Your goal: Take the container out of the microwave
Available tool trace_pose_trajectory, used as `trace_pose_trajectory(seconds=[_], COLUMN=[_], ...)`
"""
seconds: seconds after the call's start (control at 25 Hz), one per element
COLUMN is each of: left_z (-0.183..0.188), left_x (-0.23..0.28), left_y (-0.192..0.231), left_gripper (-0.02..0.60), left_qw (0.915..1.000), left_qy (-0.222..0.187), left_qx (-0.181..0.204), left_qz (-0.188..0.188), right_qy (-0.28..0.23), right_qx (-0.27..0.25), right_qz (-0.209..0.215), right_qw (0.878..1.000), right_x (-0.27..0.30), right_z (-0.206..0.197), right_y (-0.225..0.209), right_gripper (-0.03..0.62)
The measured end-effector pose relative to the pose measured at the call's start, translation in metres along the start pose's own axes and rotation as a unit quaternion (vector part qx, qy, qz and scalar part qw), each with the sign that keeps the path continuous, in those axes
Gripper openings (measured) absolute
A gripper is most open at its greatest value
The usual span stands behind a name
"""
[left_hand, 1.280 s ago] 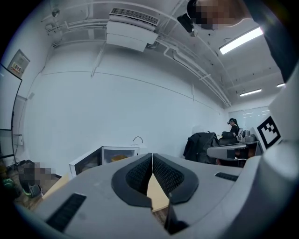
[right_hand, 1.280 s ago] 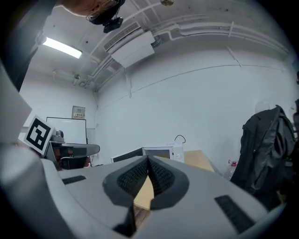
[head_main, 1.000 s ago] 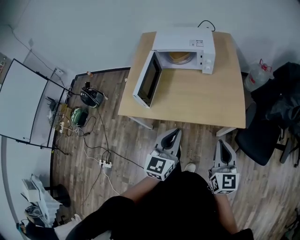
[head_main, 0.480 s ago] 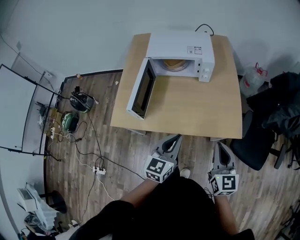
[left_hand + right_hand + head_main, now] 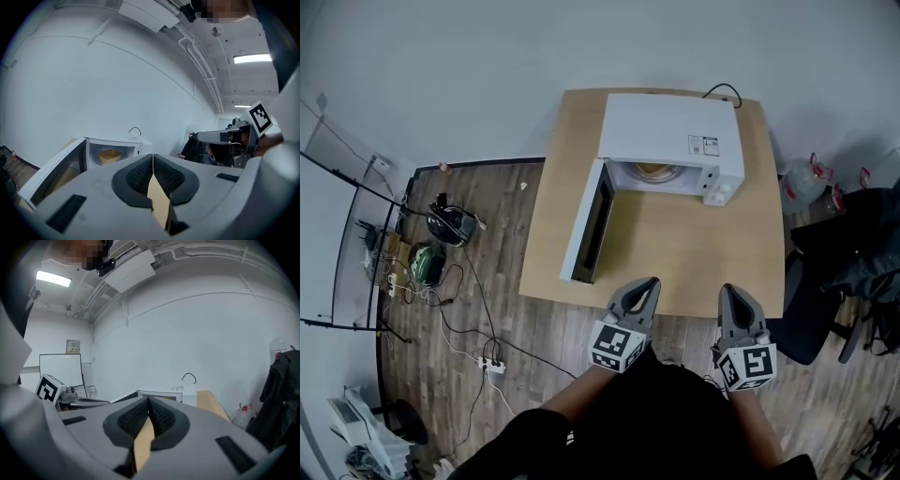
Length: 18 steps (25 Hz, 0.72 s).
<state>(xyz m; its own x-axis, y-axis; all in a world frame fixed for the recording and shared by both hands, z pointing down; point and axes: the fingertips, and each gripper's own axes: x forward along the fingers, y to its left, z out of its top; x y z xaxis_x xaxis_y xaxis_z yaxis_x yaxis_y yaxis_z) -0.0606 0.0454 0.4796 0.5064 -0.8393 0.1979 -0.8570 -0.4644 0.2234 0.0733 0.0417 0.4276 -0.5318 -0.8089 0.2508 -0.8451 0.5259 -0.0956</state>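
A white microwave (image 5: 670,141) stands at the back of a wooden table (image 5: 675,244), its door (image 5: 587,225) swung open to the left. Inside sits a tan container (image 5: 653,171), clearer in the left gripper view as a tan bowl-like container (image 5: 109,156). My left gripper (image 5: 645,287) hovers at the table's near edge, shut with nothing in it. My right gripper (image 5: 733,296) is beside it, also shut and empty. Both point toward the microwave and are well short of it. The left gripper (image 5: 153,157) and the right gripper (image 5: 148,401) show pads pressed together.
A black office chair (image 5: 825,300) with dark clothing stands right of the table. A water jug (image 5: 802,178) sits on the floor behind it. Cables, a power strip (image 5: 487,366) and gear lie on the wood floor at left, near a whiteboard (image 5: 337,244).
Both grippers have moved forward from over the floor to the table's near edge. The microwave and table appear closer and lower in the head view. The jaws stayed shut.
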Motion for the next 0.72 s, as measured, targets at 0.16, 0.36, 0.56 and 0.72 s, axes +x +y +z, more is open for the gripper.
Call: trace_pose_trajectory(seconds=[0.16,0.36,0.56,0.72], left_z=[0.015,0.014,0.011,0.012], left_x=[0.023,0.048,0.073,0.092], left_y=[0.036,0.075,0.093,0.109], left_gripper=[0.012,0.012,0.012,0.012], left_qw=[0.9999,0.9998,0.9989,0.9986], left_qy=[-0.004,0.007,0.021,0.032], left_qx=[0.005,0.009,0.007,0.021], left_qz=[-0.009,-0.015,-0.040,-0.037], right_qy=[-0.030,-0.021,-0.003,-0.002], right_qx=[-0.014,-0.019,-0.010,-0.003], right_qz=[0.019,0.000,-0.028,-0.021], right_qw=[0.999,1.000,1.000,1.000], right_x=[0.035,0.068,0.081,0.098], right_z=[0.023,0.025,0.018,0.022], right_y=[0.006,0.006,0.005,0.003], right_gripper=[0.060,0.060,0.060,0.060])
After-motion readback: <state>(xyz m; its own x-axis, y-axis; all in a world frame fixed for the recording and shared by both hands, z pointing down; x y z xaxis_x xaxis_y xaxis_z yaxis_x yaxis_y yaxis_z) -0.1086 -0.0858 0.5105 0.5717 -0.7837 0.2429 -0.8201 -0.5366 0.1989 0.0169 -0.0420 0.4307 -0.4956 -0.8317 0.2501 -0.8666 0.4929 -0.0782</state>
